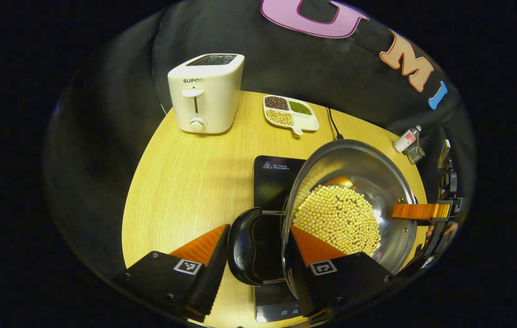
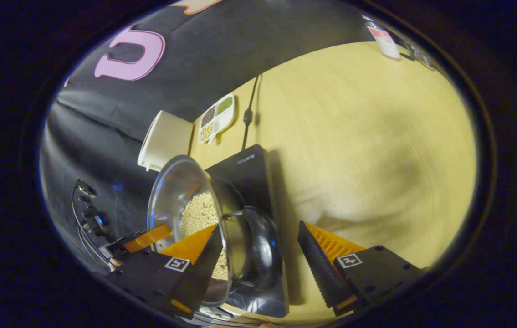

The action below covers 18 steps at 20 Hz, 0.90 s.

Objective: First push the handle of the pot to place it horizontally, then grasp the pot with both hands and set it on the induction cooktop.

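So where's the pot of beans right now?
The pot sits over the black induction cooktop on the wooden table, between the left gripper and right gripper, toaster behind.

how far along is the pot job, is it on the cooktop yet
Looks nearly done. The pot, full of yellow beans, sits over the black induction cooktop, though whether its base rests on the glass is unclear. In hand: the left gripper and right gripper each have their fingers astride a black side handle, apparently open. Left: confirm it is seated, then pull both grippers away.
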Motion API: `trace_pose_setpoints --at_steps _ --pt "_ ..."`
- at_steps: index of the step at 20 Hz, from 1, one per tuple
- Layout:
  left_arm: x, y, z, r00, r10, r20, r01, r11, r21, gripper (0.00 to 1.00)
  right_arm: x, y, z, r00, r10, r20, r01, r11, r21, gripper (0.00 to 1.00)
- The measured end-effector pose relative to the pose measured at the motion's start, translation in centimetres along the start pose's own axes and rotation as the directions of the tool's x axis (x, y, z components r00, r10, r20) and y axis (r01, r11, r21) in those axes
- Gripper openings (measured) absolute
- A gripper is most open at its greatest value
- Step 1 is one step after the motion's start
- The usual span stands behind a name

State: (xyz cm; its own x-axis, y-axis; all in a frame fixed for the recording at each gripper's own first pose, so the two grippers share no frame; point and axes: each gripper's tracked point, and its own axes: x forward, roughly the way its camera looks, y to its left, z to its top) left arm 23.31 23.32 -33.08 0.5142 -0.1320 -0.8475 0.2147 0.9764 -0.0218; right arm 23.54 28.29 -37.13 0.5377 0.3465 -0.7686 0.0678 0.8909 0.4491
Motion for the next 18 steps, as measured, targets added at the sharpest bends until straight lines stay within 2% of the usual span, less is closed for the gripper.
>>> trace_pose_setpoints --at_steps 1,2,3,6,7,11,12,13,14,15,16,17,18 --pt "-0.1 0.6 0.3 1.0 0.019 0.014 -0.018 1.0 -0.01 0.84 -0.6 0.0 0.9 1.0 0.013 0.027 -0.013 1.0 0.014 1.0" --pt "-0.3 0.7 0.2 1.0 0.014 0.027 -0.013 1.0 -0.018 0.92 -1.3 0.3 1.3 0.999 0.042 0.033 -0.043 0.999 0.017 1.0" --pt "-0.6 0.4 0.2 0.999 0.006 0.033 -0.005 1.0 -0.023 1.0 -1.9 0.3 2.2 0.996 0.056 0.067 -0.057 0.998 0.017 0.94" --pt "-1.8 0.2 1.2 0.995 0.006 0.098 -0.004 1.0 -0.021 0.98 -3.6 0.3 4.0 0.985 0.095 0.141 -0.095 0.995 -0.003 0.92" --pt "-2.2 0.0 1.9 0.992 0.012 0.129 -0.01 1.0 -0.015 0.98 -4.7 0.3 4.4 0.981 0.107 0.16 -0.108 0.994 -0.007 1.0" --pt "-4.7 -1.5 4.7 0.966 0.028 0.257 -0.03 1.0 0.004 0.98 -8.9 -0.3 6.7 0.956 0.13 0.263 -0.128 0.991 -0.026 1.0" --pt "-5.4 -2.2 5.2 0.959 0.031 0.281 -0.036 0.999 0.013 0.98 -10.1 -0.5 7.2 0.947 0.129 0.293 -0.124 0.992 -0.035 0.91" --pt "-6.2 -2.9 5.7 0.953 0.035 0.302 -0.043 0.999 0.022 0.98 -11.5 -0.6 8.0 0.935 0.128 0.329 -0.119 0.992 -0.048 0.91" --pt "-7.1 -3.9 6.4 0.943 0.04 0.33 -0.053 0.998 0.03 0.98 -12.8 -0.8 8.6 0.925 0.128 0.357 -0.115 0.992 -0.058 1.0" --pt "-7.9 -4.8 6.9 0.933 0.038 0.357 -0.055 0.998 0.036 0.97 -14.5 -0.7 9.2 0.911 0.134 0.389 -0.115 0.991 -0.073 0.91" --pt "-9.0 -6.0 7.5 0.92 0.038 0.39 -0.059 0.997 0.043 0.97 -16.1 -0.7 9.9 0.896 0.138 0.423 -0.109 0.99 -0.09 1.0" --pt "-10.0 -7.0 8.1 0.908 0.038 0.417 -0.067 0.996 0.055 0.97 -17.8 -0.8 10.5 0.879 0.142 0.455 -0.1 0.988 -0.115 0.9" --pt "-11.2 -8.1 8.6 0.892 0.039 0.451 -0.078 0.995 0.066 0.97 -19.3 -0.9 11.1 0.864 0.146 0.481 -0.091 0.986 -0.137 0.9"
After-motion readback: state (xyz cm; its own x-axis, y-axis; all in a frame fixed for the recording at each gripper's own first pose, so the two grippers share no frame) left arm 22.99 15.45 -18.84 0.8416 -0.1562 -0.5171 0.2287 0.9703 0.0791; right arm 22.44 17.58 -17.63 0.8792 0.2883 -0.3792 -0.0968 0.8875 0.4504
